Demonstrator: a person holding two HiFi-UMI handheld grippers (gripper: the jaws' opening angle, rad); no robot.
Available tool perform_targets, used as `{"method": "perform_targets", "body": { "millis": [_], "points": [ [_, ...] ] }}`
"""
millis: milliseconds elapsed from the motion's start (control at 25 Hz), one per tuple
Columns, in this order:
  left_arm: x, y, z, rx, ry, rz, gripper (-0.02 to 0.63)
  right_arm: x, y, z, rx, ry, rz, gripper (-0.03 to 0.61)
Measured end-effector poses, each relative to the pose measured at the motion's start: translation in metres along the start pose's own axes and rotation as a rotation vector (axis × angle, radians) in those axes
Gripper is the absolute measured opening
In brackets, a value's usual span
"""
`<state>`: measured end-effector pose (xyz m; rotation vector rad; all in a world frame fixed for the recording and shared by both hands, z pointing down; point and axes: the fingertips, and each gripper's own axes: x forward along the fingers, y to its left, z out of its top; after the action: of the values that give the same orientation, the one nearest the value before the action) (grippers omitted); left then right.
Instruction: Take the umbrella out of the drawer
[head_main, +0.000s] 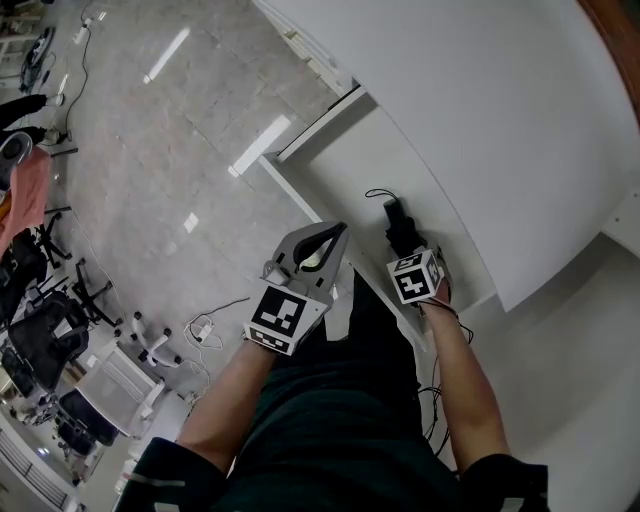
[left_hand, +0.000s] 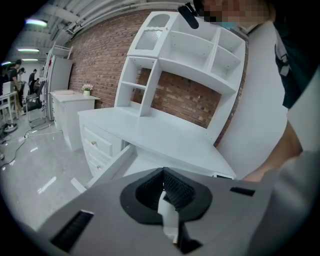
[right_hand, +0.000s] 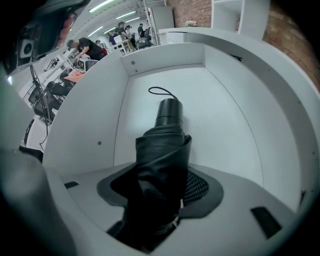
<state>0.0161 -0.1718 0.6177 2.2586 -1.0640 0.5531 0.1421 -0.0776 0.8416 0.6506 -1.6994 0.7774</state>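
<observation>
A folded black umbrella (head_main: 400, 232) lies lengthwise in the open white drawer (head_main: 350, 170), its wrist strap pointing toward the back. My right gripper (head_main: 413, 257) points steeply down over the umbrella's near end. In the right gripper view the umbrella (right_hand: 162, 150) fills the gap of the right gripper (right_hand: 160, 186), and its fabric lies against the mesh pad (right_hand: 196, 187); the other pad is hidden behind it. The handle (right_hand: 168, 112) rests on the drawer floor (right_hand: 220, 110). My left gripper (head_main: 336, 236) hovers at the drawer's near left side, shut and holding nothing (left_hand: 162, 189).
The white desk top (head_main: 480, 100) runs over the drawer, with a shelf hutch (left_hand: 190, 55) against a brick wall. A small drawer unit (left_hand: 97, 145) stands at its left. Cables (head_main: 210, 325) and office chairs (head_main: 50, 320) sit on the tiled floor.
</observation>
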Motion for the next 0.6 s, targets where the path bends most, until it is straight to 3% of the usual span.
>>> {"method": "perform_targets", "body": {
  "millis": [320,600],
  "points": [
    [-0.015,-0.002,0.012,0.016,-0.034,-0.002,0.006,-0.021,0.002,0.0,0.005,-0.08,-0.012,0.215],
    [-0.03,-0.006,0.02,0.051,-0.057,-0.011,0.006,-0.06,-0.004,0.015,0.021,-0.214,-0.062,0.21]
  ]
}}
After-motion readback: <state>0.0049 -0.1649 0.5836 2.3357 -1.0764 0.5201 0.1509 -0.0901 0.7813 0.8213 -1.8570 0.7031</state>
